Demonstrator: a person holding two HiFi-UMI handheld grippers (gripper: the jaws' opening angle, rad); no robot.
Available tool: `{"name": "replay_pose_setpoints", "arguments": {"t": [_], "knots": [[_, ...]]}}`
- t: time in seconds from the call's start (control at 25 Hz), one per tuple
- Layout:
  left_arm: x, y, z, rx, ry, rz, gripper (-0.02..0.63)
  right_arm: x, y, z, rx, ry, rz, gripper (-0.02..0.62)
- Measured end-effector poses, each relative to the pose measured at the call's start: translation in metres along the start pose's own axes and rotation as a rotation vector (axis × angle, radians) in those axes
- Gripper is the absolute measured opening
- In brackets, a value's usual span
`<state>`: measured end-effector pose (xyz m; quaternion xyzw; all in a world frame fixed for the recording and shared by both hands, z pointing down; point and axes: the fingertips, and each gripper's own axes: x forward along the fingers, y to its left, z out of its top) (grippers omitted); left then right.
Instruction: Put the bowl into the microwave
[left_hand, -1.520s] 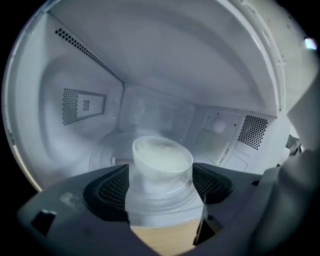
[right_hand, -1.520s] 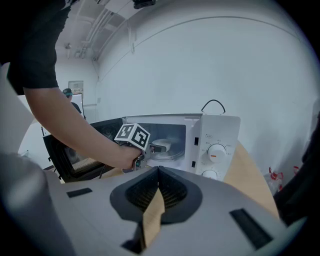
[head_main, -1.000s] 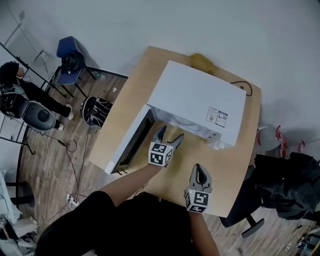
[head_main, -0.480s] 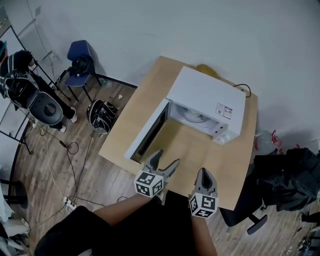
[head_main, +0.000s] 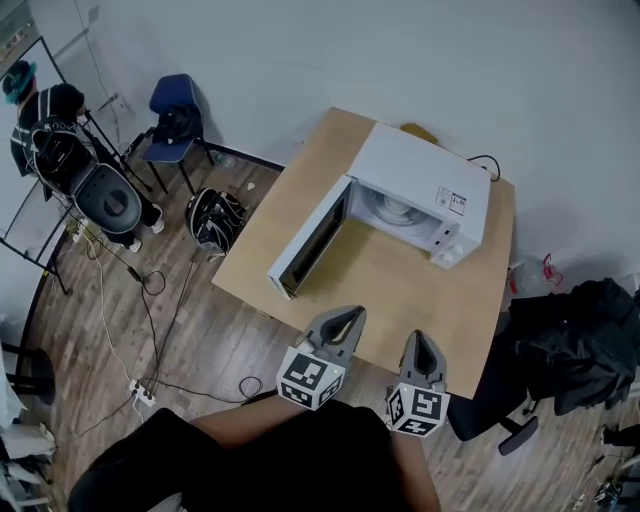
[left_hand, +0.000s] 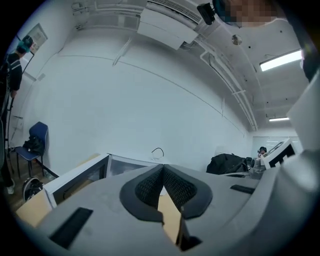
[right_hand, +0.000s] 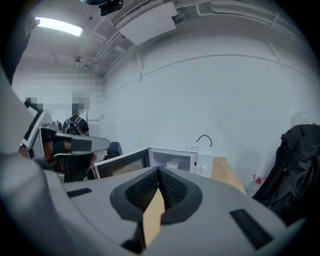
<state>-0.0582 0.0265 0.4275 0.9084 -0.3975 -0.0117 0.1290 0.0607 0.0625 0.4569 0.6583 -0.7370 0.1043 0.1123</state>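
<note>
A white microwave (head_main: 420, 190) stands on the wooden table (head_main: 400, 290) with its door (head_main: 310, 240) swung open to the left. A white bowl (head_main: 396, 210) sits inside the cavity, also seen in the right gripper view as the bowl (right_hand: 173, 164). Both grippers hover off the table's near edge, apart from the microwave. My left gripper (head_main: 348, 316) is shut with nothing between its jaws; its own view shows the left gripper (left_hand: 163, 166) pads meeting. My right gripper (head_main: 418, 340) is shut and empty too, as the right gripper (right_hand: 159, 170) shows.
A blue chair (head_main: 175, 115) and a person (head_main: 45, 110) with equipment are at the far left. A black bag (head_main: 215, 220) and cables (head_main: 150, 290) lie on the wooden floor. A black garment (head_main: 575, 345) drapes a chair at the right.
Both grippers have drawn back from beside the microwave to beyond the table's near edge. The left gripper's jaws went from spread to shut. The microwave now looks farther away.
</note>
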Motion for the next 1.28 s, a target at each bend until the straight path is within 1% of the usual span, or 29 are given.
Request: {"name": "replay_pose_setpoints", "arguments": {"t": [0.16,0.4,0.52,0.68,0.8,1.08,1.28], "knots": [[-0.022,-0.029,0.000,0.052,-0.008,0.038,0.012,-0.034,-0.002,0.004,-0.006,-0.027,0.020,0.060],[-0.040,-0.082,-0.011,0.124,-0.007,0.047,0.012,-0.087,-0.018,-0.004,-0.034,-0.031,0.023,0.060],[-0.052,-0.110,-0.018,0.147,-0.005,0.047,0.012,-0.113,-0.028,-0.007,-0.043,-0.039,0.016,0.060],[-0.069,-0.142,-0.027,0.142,-0.005,0.054,0.012,-0.146,-0.036,-0.016,-0.041,-0.047,0.016,0.060],[-0.080,-0.161,-0.032,0.163,-0.007,0.063,0.012,-0.165,-0.036,-0.025,-0.041,-0.047,0.029,0.060],[-0.103,-0.194,-0.045,0.175,0.006,0.081,0.012,-0.198,-0.035,-0.034,-0.055,-0.062,0.057,0.060],[-0.116,-0.213,-0.054,0.190,0.020,0.081,0.012,-0.221,-0.033,-0.045,-0.065,-0.053,0.066,0.060]]}}
